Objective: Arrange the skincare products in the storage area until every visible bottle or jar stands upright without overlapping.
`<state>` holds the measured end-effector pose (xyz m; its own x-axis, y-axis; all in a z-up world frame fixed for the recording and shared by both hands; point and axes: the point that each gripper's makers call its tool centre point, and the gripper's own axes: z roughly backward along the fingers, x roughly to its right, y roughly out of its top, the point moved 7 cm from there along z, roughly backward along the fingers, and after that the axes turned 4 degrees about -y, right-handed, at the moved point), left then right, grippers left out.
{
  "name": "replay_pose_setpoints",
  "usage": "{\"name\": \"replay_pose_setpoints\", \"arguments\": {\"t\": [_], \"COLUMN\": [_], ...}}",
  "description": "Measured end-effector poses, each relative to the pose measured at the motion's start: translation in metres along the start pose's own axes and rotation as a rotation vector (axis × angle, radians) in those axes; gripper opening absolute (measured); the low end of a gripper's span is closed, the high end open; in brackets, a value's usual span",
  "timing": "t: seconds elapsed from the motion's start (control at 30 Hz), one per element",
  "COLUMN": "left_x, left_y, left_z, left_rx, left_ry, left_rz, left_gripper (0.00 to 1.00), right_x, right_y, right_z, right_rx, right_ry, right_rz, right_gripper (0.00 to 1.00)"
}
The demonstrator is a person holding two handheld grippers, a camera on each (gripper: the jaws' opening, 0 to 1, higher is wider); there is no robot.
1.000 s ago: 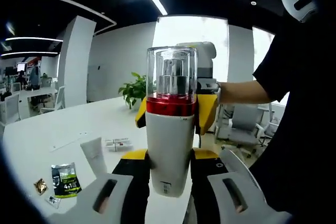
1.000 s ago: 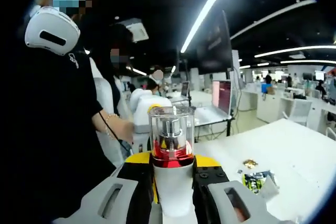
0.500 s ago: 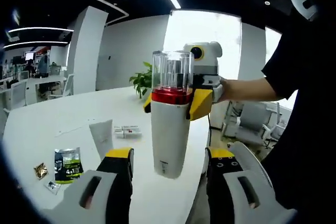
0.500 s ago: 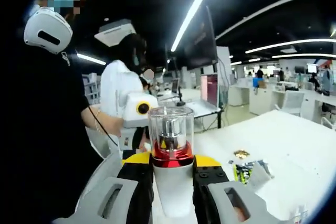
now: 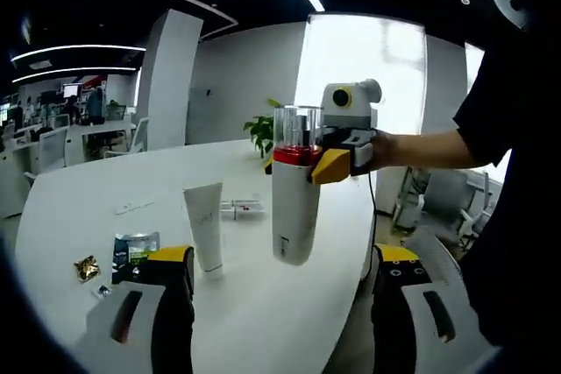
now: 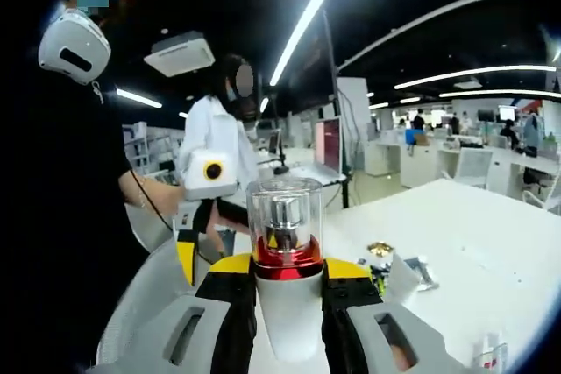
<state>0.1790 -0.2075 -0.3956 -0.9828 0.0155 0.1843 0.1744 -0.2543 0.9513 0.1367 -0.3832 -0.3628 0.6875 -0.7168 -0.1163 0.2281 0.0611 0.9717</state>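
The white counter (image 5: pixel 79 208) spreads wide under you, and most of what belongs to the task sits on it to one side: an upright white tube (image 5: pixel 204 227) standing on its cap, with a dark sachet (image 5: pixel 133 250) just beside it, a small gold packet (image 5: pixel 87 268) near that, and a flat little box (image 5: pixel 243 208) farther back.

The pump bottle (image 5: pixel 294 188), white-bodied with a red collar and a clear cap, is not on the counter at all. You have it in the air, pinched in your right tongs (image 6: pixel 289 304), whose jaws press both sides of the white body just under the red collar. It hangs close to upright, base a little above the surface.

Your left tongs (image 5: pixel 280 304) are spread wide and empty, well apart from the bottle, one jaw on each side of the view.

By the look of it you are mid-placement: the bottle is secured and ready to go down. The next move calls for lowering it straight onto a bare patch of counter near the tube, but clear of the tube and the sachet so nothing overlaps. Keep the base flat as it lands; it is tall and narrow and likely to tip. Only then loosen your right tongs.
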Motion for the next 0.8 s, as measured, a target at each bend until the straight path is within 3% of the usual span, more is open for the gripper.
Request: {"name": "replay_pose_setpoints", "arguments": {"t": [0.17, 0.4, 0.8], "left_x": [-0.004, -0.013, -0.022], "left_y": [-0.005, -0.015, -0.039], "left_z": [0.011, 0.025, 0.031], "left_rx": [0.002, 0.004, -0.043], "left_ry": [0.075, 0.140, 0.182], "left_rz": [0.017, 0.045, 0.079], "left_gripper": [0.91, 0.99, 0.99], "right_x": [0.009, 0.020, 0.044], "right_y": [-0.011, -0.021, -0.051], "right_z": [0.004, 0.004, -0.002], "right_rx": [0.011, 0.011, 0.036], "right_ry": [-0.033, -0.052, -0.077], "right_rz": [-0.017, -0.030, -0.011], "right_gripper": [0.19, 0.19, 0.19]}}
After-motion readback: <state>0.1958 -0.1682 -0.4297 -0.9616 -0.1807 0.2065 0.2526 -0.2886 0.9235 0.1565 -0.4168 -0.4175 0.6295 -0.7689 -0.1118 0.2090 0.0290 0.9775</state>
